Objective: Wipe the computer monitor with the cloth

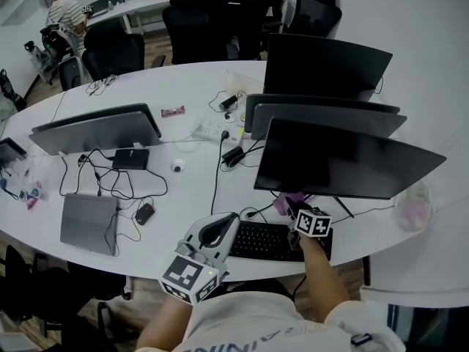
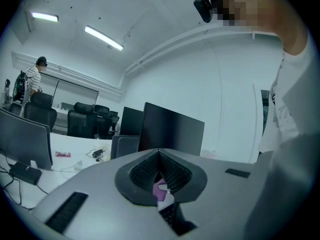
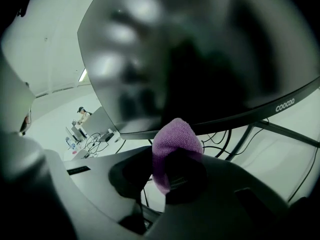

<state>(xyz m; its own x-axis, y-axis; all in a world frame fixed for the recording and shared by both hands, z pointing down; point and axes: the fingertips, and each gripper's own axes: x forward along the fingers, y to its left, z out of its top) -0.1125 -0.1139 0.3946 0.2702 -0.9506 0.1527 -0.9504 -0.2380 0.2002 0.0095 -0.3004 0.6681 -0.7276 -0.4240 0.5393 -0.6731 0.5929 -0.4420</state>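
The right hand-held gripper (image 1: 293,210), clamped on a purple cloth (image 3: 176,139), sits just beneath the monitor (image 1: 344,160), whose wide screen rises above it. The left hand-held gripper (image 1: 231,218), shut and empty, hangs farther off beside the keyboard (image 1: 264,240).

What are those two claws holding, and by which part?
Right claw pinches the fuzzy purple cloth just below its bunched fold, which bulges past the tips. Left claw is shut, empty.
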